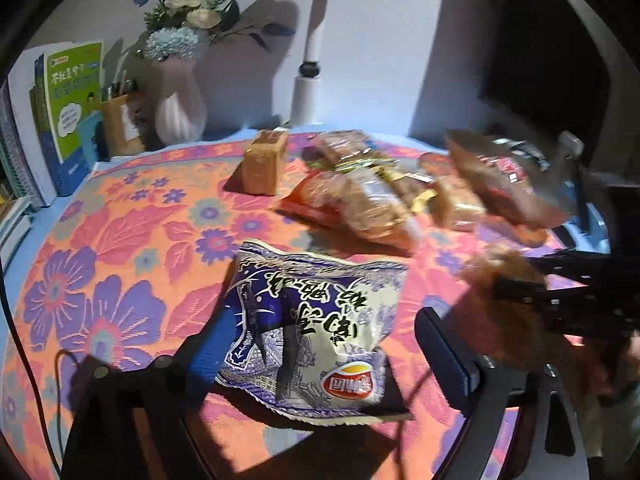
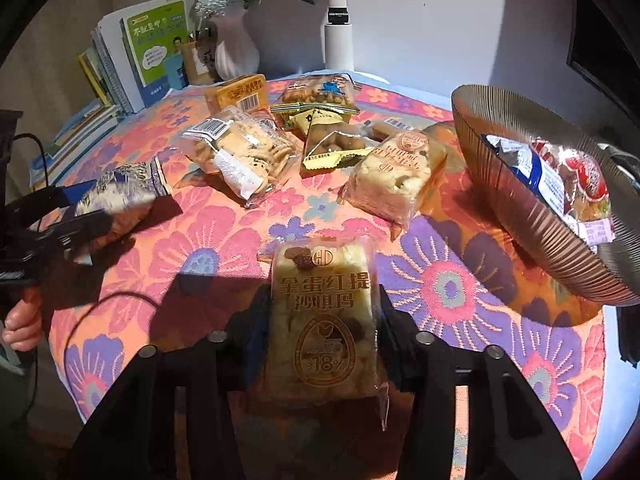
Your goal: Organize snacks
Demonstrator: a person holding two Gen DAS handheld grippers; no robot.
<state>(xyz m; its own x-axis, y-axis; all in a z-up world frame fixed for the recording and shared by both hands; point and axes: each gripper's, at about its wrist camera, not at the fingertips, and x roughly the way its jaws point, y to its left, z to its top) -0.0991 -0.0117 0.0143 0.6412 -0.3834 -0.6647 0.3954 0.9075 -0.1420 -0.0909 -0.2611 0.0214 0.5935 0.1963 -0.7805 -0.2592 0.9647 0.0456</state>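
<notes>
My left gripper (image 1: 320, 344) is open around a blue-and-white chip bag (image 1: 316, 320) lying on the floral tablecloth; the bag sits between the wide-spread fingers. It also shows in the right wrist view (image 2: 120, 196). My right gripper (image 2: 324, 320) is shut on a cake bar in a clear wrapper (image 2: 324, 320), held over the cloth. A ribbed brown bowl (image 2: 532, 208) at the right holds a packaged snack (image 2: 560, 176). In the left wrist view the right gripper (image 1: 532, 292) appears blurred at the right.
Several loose snack packs lie mid-table: a cookie pack (image 2: 240, 152), a second cake bar (image 2: 396, 172), a gold-wrapped pack (image 2: 332, 140), an orange box (image 2: 240, 94). Books (image 2: 148, 52), a vase of flowers (image 2: 236, 44) and a white lamp post (image 2: 338, 36) stand at the back.
</notes>
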